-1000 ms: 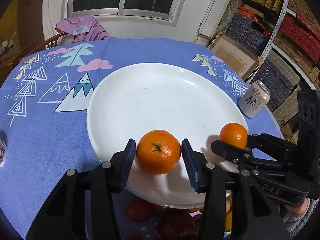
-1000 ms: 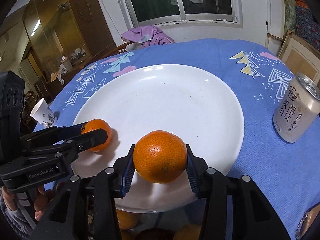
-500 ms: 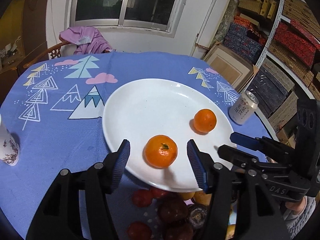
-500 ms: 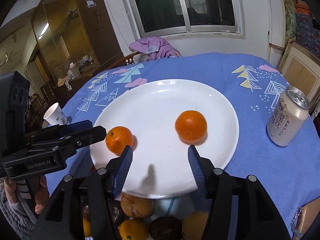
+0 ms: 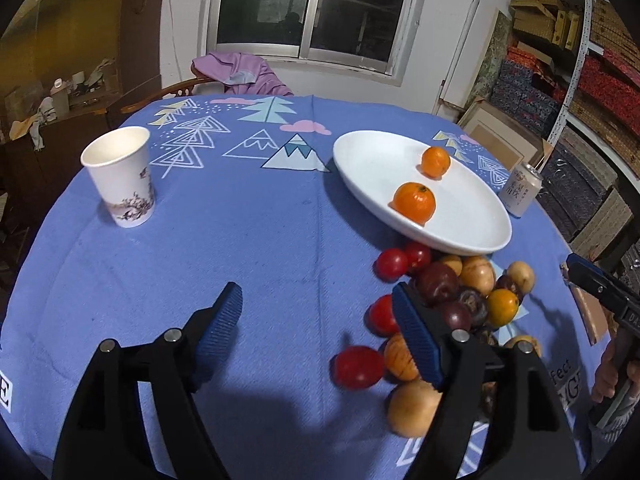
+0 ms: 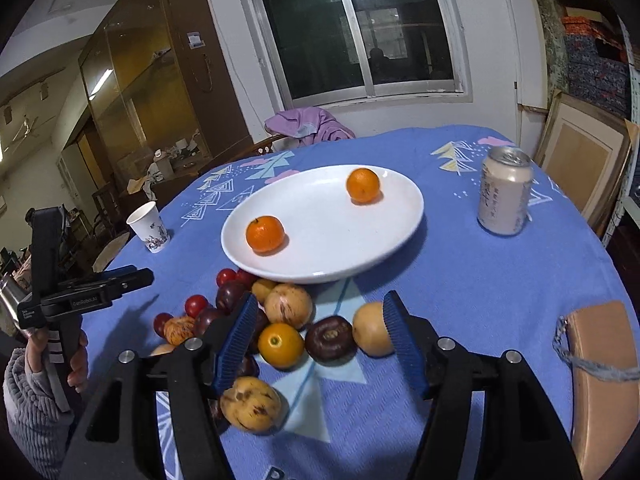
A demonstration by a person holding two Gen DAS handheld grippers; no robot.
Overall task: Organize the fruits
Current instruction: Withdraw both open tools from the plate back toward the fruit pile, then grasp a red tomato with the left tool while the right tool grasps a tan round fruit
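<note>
Fingers [image 5: 222, 312] of left gripper [image 5: 316, 312] spread wide and grasping nothing, only blue tablecloth [image 5: 240, 240] between them; jaws just been opening. Right finger covering part of fruit pile [image 5: 448, 304], so several pieces behind it hard to tell apart. Sitting ahead and to the right of these fingers: white plate [image 5: 472, 224], with near mandarin [image 5: 414, 202] and far mandarin [image 5: 435, 162] on it, apart from each other. Standing well ahead and left: paper cup [image 5: 120, 176]. Peeking past plate's far right rim: drink can [image 5: 522, 190], lower part cut off by plate. Right gripper [image 6: 316, 332] likewise released, jaws just been opening, framing an orange fruit [image 6: 280, 344] and a dark round fruit [image 6: 330, 338] on the cloth without pressing either; tan fruit [image 6: 370, 334] partly hidden behind right finger. Lying low at left finger's base: spotted yellow fruit [image 6: 252, 404], species unclear. Showing only partly at frame edge, far right of fingers: tan pouch [image 6: 600, 368]. Compared with a second ago: each gripper then closed around a mandarin over the plate; now both mandarins resting free on plate, both grippers pulled back over the pile, cup and pile newly in view.
</note>
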